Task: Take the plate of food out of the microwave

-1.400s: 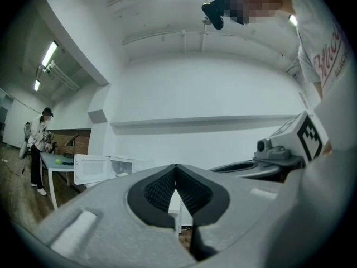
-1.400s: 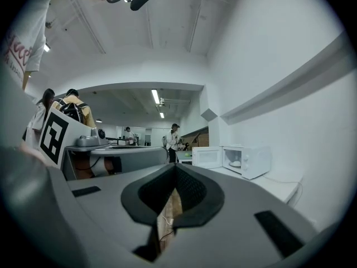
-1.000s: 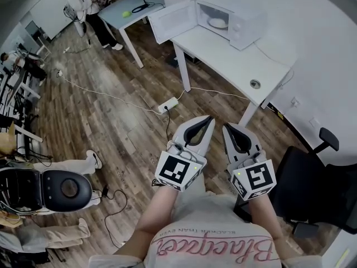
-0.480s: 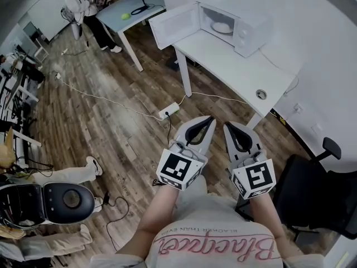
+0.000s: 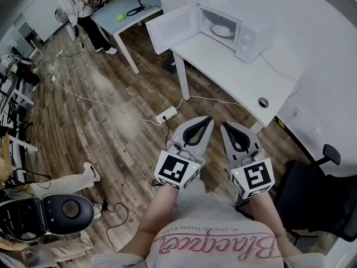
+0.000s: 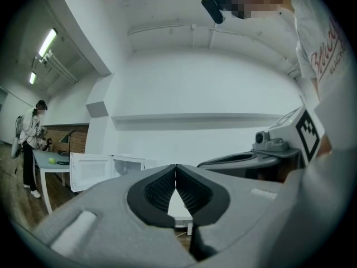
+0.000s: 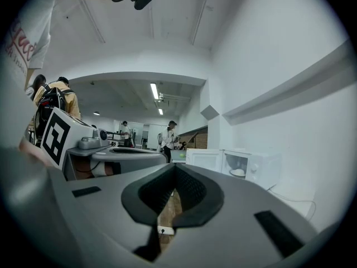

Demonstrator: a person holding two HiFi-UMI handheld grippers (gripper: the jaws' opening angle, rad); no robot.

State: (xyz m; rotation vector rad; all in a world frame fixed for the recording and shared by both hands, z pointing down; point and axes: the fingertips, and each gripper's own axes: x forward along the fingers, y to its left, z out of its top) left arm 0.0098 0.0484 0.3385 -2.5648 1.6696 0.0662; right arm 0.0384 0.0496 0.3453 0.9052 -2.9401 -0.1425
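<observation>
A white microwave (image 5: 248, 32) stands on the far end of a white table (image 5: 234, 71) with its door (image 5: 173, 27) swung open to the left. Inside it sits a white plate (image 5: 223, 30) with pale food. My left gripper (image 5: 211, 118) and right gripper (image 5: 224, 125) are side by side over the wooden floor, well short of the table, both shut and empty. The left gripper view shows the left gripper (image 6: 176, 166) with its jaws meeting and the microwave (image 6: 125, 165) far off. The right gripper view shows the right gripper (image 7: 174, 165) with tips together and the plate (image 7: 238, 172) in the distance.
A power strip (image 5: 166, 115) and its cables lie on the floor before the table. A black office chair (image 5: 312, 200) stands at the right. A grey table (image 5: 125, 10) with a green ball (image 5: 120, 17) and a person (image 5: 75, 4) are at the back left.
The table and microwave have slid slightly down and to the right in the head view. Both grippers stay shut, side by side.
</observation>
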